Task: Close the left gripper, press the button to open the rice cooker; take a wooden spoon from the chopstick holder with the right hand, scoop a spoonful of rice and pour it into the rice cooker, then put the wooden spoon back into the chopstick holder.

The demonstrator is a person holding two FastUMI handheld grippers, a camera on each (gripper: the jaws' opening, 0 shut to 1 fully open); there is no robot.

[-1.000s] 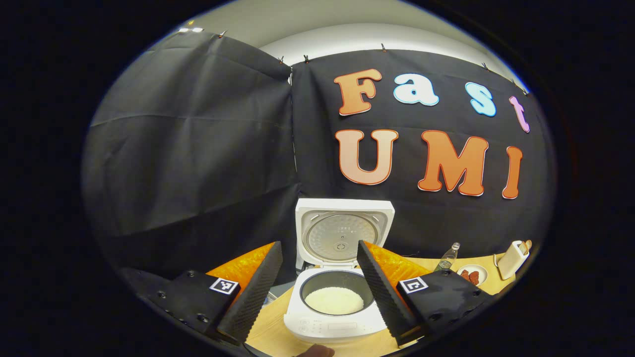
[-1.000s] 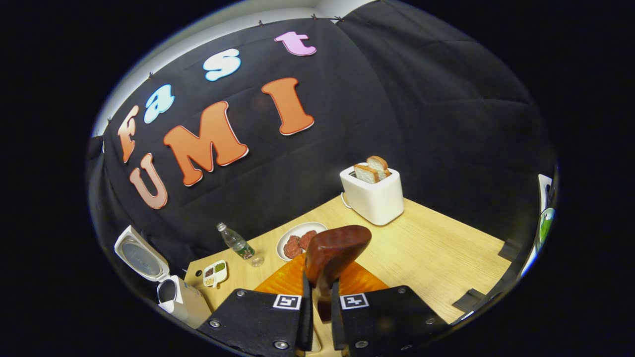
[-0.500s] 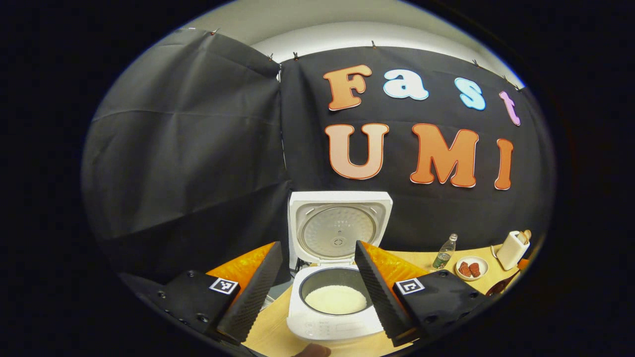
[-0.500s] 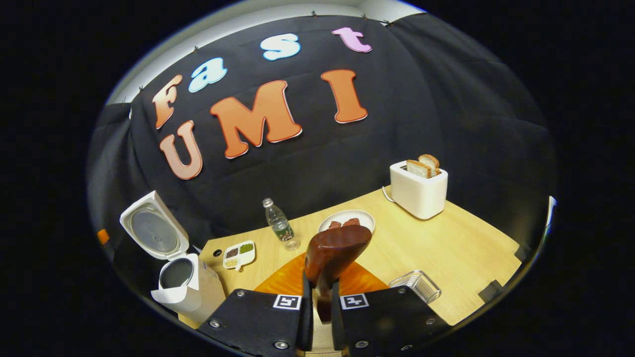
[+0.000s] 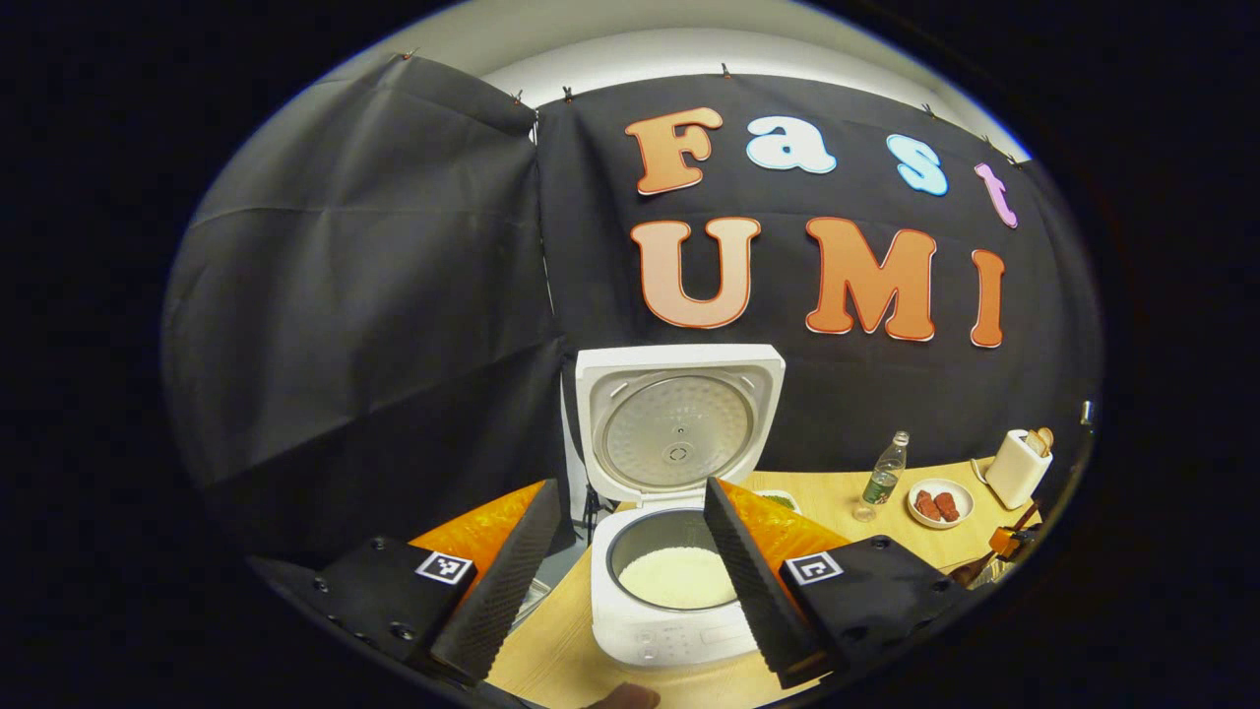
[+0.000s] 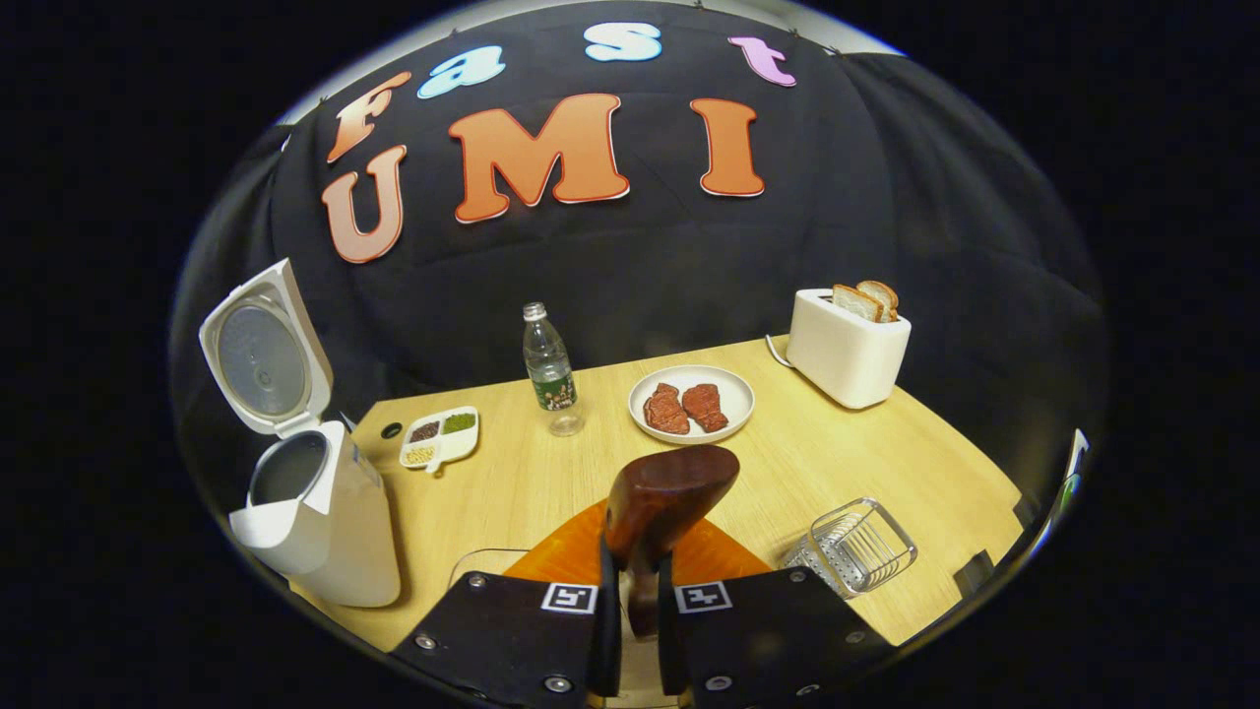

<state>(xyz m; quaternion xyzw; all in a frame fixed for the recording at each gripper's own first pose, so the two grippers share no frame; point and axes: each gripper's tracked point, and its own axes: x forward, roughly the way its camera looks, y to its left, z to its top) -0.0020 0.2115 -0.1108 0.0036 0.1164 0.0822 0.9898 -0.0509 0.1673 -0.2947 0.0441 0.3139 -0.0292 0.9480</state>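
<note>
Ribbed black left gripper (image 5: 622, 571) jaws wide, glossy white rice cooker (image 5: 674, 591) lid up, right gripper (image 6: 630, 611) jaws clamping rounded wooden spoon (image 6: 664, 502)

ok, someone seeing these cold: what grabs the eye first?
Probably the white rice cooker at the table's left end, its lid standing straight up and pale rice showing in the pot, framed by the open left tool. Next, the dark brown wooden spoon pinched upright in the right tool, with the white plate of two reddish meat slices just beyond it.
</note>
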